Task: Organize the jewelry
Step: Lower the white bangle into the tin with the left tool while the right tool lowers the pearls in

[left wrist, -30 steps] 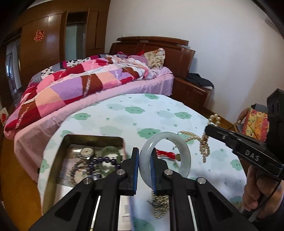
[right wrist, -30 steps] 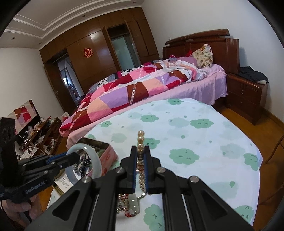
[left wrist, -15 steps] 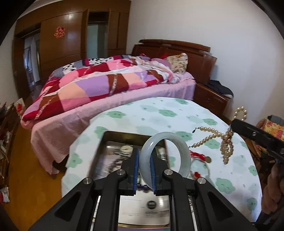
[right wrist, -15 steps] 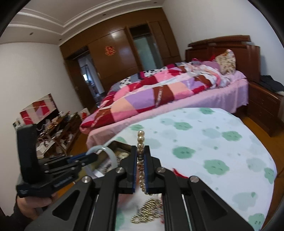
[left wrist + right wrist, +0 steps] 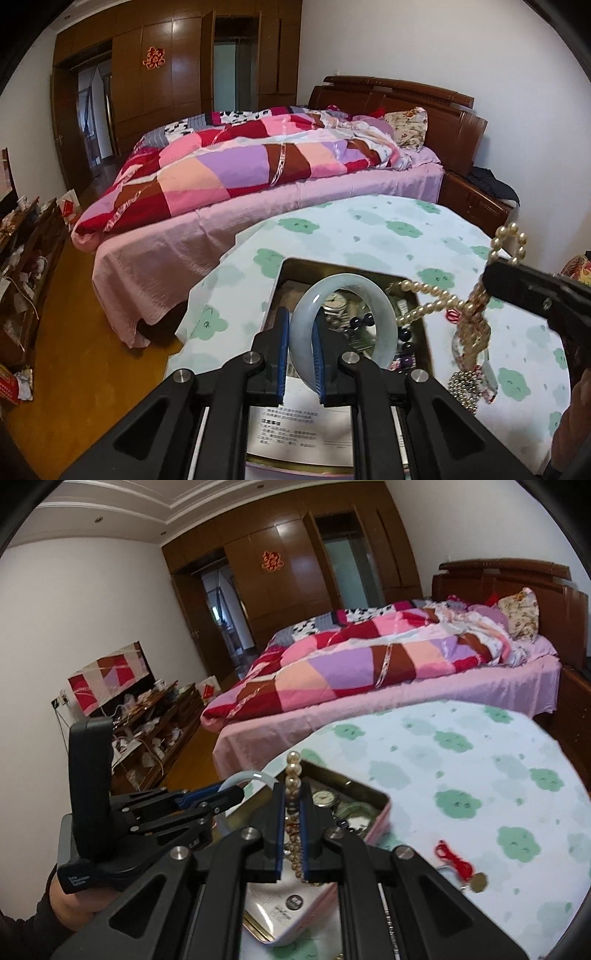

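Observation:
My left gripper (image 5: 300, 334) is shut on a pale jade bangle (image 5: 380, 314), held upright over the open metal tin (image 5: 291, 269). That tin holds a watch (image 5: 336, 301), dark beads and a printed card. My right gripper (image 5: 292, 814) is shut on a pearl necklace (image 5: 293, 775); its strands hang down over the tin's right rim in the left wrist view, pearl necklace (image 5: 424, 304). The right gripper (image 5: 491, 275) enters there from the right. In the right wrist view the left gripper (image 5: 236, 794) with the bangle (image 5: 255, 777) sits at the tin's (image 5: 373, 801) left.
The tin lies on a round table under a white cloth with green clouds (image 5: 388, 229). A red cord with a gold pendant (image 5: 467, 869) lies on the cloth right of the tin. A bed (image 5: 258, 173) with a patchwork quilt stands behind the table. A cluttered low cabinet (image 5: 155, 720) lines the left wall.
Both grippers have swung left, carrying the bangle and the pearls from over the cloth to over the tin. The pearls have lifted off the table and now dangle.

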A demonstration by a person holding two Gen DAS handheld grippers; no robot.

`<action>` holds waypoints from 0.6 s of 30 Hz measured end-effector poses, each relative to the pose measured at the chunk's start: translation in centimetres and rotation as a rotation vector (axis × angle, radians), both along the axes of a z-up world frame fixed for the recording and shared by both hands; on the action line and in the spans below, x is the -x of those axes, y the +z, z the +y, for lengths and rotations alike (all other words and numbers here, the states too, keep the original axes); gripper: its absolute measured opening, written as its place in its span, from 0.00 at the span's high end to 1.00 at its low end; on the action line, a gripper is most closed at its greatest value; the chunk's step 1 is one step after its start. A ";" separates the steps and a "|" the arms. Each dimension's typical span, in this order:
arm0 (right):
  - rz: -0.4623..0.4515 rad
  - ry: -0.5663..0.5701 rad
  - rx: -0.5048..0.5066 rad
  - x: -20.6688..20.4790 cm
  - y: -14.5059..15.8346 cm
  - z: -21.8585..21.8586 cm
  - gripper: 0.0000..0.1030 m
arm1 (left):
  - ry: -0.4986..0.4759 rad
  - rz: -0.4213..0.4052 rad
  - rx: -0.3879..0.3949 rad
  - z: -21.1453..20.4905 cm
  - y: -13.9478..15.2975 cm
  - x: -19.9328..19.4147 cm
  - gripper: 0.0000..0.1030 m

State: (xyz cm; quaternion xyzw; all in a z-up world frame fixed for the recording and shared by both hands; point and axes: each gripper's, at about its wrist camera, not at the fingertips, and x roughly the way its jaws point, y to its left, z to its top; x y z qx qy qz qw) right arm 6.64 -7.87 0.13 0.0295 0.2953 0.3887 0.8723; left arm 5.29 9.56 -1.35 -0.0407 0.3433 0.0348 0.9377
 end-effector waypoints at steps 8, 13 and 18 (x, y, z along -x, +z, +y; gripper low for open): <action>0.077 0.025 0.042 -0.9 -2.8 1.9 0.91 | 0.008 0.053 0.007 0.9 -2.1 -0.7 0.89; 0.111 0.019 0.072 -1.0 -4.3 2.1 0.91 | -0.001 0.074 0.006 0.6 -3.0 -0.7 0.89; 0.125 0.006 0.095 -1.2 -5.1 2.0 0.91 | -0.010 0.088 -0.002 0.2 -3.5 -0.9 0.89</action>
